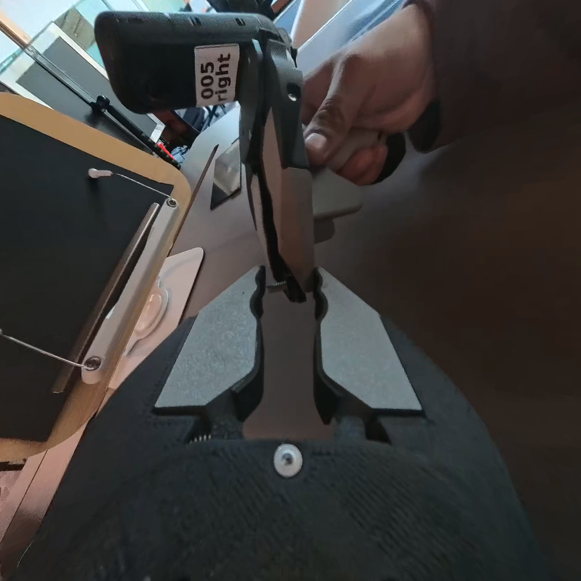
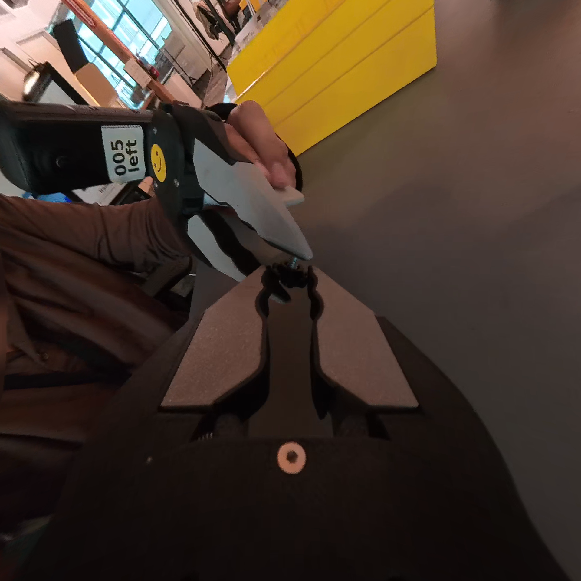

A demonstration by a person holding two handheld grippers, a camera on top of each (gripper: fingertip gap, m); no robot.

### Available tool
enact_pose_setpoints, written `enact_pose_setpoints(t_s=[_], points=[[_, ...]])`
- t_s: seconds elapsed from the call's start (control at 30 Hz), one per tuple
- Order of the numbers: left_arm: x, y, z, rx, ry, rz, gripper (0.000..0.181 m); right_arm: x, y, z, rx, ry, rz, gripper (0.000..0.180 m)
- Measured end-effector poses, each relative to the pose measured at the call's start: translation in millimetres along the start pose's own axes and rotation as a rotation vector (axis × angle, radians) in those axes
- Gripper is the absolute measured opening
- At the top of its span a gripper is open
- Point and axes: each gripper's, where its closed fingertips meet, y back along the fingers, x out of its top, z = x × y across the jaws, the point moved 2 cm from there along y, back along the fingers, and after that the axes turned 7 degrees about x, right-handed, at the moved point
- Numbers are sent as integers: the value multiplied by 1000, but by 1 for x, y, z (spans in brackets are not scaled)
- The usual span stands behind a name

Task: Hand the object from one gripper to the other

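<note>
The object is a small black knob (image 2: 290,280) with a short silver threaded screw (image 2: 294,261). My right gripper (image 2: 287,276) is shut on the knob at its fingertips. In the left wrist view the right gripper (image 1: 294,294) comes down from above, and the screw (image 1: 274,284) sticks out to the left of its tips. My left gripper (image 1: 288,276) is open, with one finger on each side of the right gripper's tips and the knob. In the right wrist view the left gripper (image 2: 294,276) comes in from the upper left, its grey fingers (image 2: 251,213) apart around the knob.
A large yellow box (image 2: 330,78) stands on the grey table (image 2: 456,283) behind the grippers. A black board in a tan frame (image 1: 63,251) stands close on the left. A person's hand (image 1: 361,103) and brown sleeve (image 2: 78,251) hold the grippers.
</note>
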Motion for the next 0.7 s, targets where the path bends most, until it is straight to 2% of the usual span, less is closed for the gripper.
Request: enact_pose_setpoints(t_s=[0.1, 0.7], points=[[2, 0, 1, 10, -32, 1, 13, 4, 2, -1, 11, -5, 29, 20], [2, 1, 0, 51, -102, -11, 11, 4, 3, -2, 88, -46, 65, 20]])
